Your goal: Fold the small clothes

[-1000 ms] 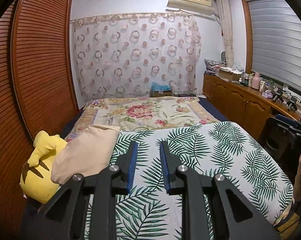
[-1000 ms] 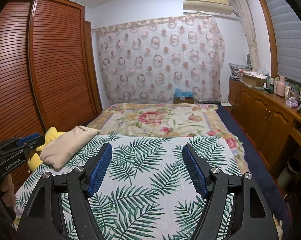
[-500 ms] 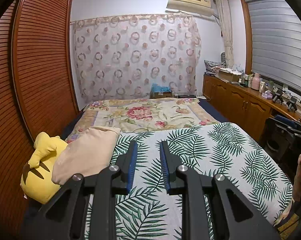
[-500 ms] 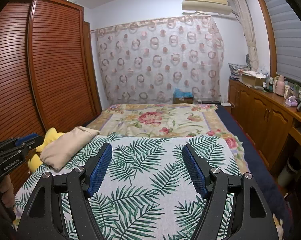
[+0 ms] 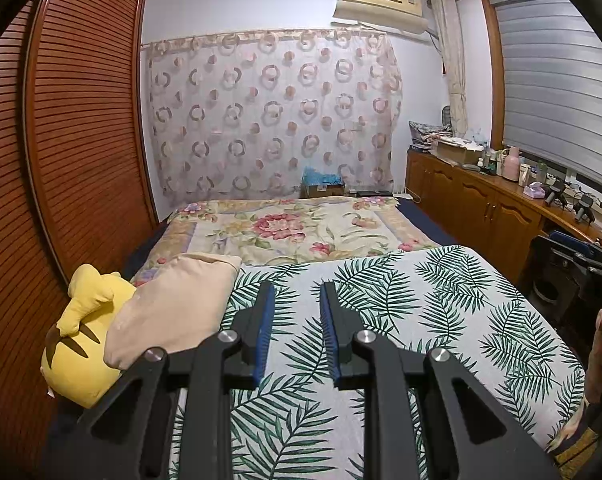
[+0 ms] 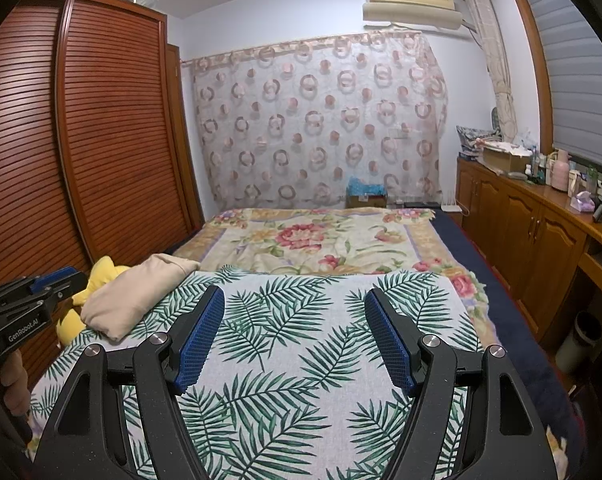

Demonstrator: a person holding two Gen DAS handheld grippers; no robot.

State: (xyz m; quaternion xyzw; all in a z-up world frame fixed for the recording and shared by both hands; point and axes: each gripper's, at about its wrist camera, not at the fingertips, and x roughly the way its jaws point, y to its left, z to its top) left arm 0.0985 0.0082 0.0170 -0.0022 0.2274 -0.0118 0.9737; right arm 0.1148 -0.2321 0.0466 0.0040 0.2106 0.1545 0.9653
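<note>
Left gripper (image 5: 297,300) hovers over the palm-leaf sheet (image 5: 441,304) — fingers narrowly parted, gripping nothing. Right gripper (image 6: 295,308) is spread wide; beige garment (image 6: 137,296) lies untouched.

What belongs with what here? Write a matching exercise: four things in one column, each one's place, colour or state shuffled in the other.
Things
1. plush
2. garment
3. air conditioner
4. right gripper

Descriptions
A. open wide, over the leaf-print sheet
B. high on the wall, above the curtain
C. beige, lying at the sheet's left edge
D. yellow, next to the wardrobe

Pairs: 1-D, 2-C, 3-B, 4-A
</note>
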